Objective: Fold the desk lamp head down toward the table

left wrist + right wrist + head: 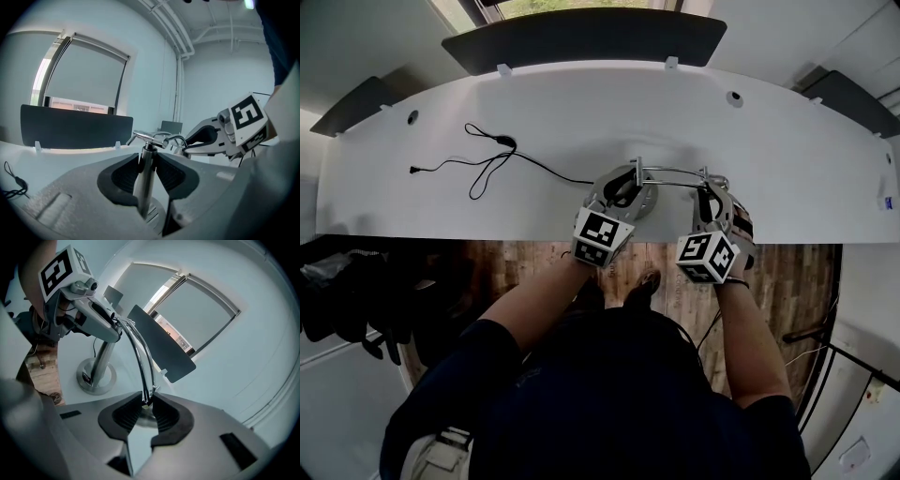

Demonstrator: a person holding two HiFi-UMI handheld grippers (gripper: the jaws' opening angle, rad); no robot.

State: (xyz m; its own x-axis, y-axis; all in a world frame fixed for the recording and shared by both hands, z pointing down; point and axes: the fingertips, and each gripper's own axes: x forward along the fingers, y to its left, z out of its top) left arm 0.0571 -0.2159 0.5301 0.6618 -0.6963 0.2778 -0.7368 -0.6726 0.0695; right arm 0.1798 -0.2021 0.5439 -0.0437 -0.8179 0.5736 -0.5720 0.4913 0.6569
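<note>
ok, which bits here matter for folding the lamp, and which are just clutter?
In the job: lamp post, clamped in left gripper; lamp arm, in right gripper; lamp base.
Lying about: black cable; dark screen.

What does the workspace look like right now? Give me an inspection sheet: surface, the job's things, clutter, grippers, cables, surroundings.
Surface: white desk, curved front edge, round grommet holes near the back.
Job's things: chrome desk lamp; lamp base on the desk near its front edge, lamp post upright, lamp arm reaching sideways.
Clutter: nothing seen.
Grippers: left gripper shut on the lamp post; right gripper shut on the far end of the lamp arm.
Cables: black cable looped on the desk, running toward the lamp base.
Surroundings: dark partition screens behind the desk; wood floor below; window blind.
</note>
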